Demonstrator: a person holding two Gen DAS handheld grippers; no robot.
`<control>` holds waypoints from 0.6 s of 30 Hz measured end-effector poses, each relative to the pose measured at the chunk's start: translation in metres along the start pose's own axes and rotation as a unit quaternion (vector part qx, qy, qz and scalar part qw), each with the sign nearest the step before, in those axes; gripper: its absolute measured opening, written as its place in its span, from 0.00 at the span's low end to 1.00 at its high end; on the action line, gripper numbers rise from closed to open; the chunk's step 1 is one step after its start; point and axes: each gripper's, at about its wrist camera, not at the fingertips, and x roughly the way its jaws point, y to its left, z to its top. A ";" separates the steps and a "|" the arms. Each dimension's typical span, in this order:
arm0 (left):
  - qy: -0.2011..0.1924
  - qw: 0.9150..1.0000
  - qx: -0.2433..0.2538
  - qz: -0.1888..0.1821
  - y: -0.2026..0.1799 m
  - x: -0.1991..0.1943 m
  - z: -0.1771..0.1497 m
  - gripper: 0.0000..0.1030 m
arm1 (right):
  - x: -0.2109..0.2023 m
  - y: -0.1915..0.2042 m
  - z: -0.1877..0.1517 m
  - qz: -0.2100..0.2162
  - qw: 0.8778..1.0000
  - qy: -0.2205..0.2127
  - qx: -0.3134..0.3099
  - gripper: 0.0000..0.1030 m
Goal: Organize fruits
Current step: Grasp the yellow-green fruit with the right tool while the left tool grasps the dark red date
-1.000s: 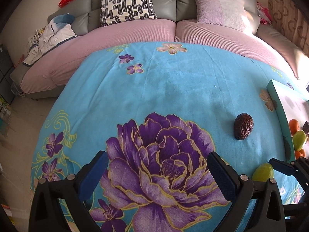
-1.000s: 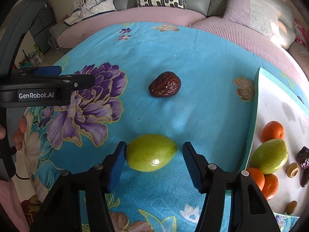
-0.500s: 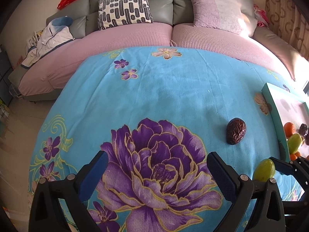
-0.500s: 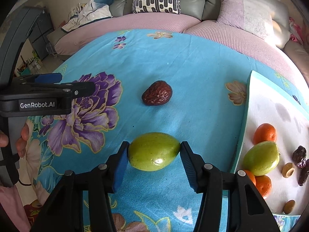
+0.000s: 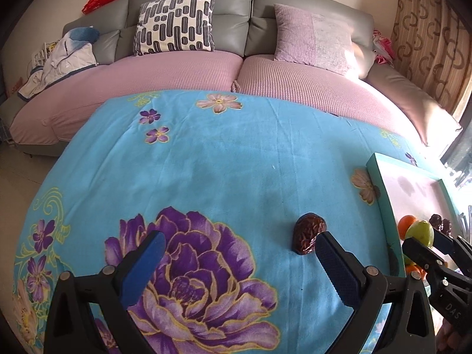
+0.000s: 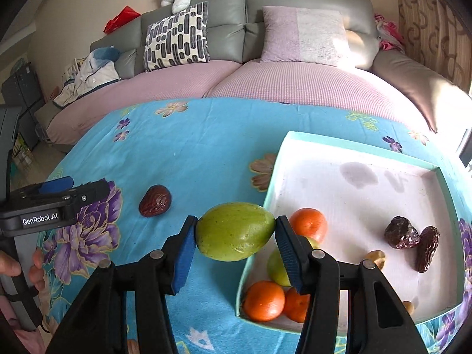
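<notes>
The right gripper (image 6: 236, 237) clamps 1 green fruit (image 6: 234, 231) in the air over the tray (image 6: 348, 144) edge. The tray holds 3 oranges (image 6: 308, 224), 1 green fruit, 2 dates (image 6: 401, 233). The left gripper (image 5: 239, 261) gapes empty beside 1 loose date (image 5: 306, 236) on the cloth (image 5: 206, 162).

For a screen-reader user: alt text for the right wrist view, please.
The right hand-held gripper holds a green fruit at the edge of a tray with oranges and dates. One date lies on the blue cloth.
</notes>
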 end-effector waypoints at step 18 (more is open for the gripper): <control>0.045 0.995 0.067 -0.052 -0.061 0.047 0.000 0.46 | -0.018 -0.050 0.001 -0.024 0.998 -0.017 0.064 0.54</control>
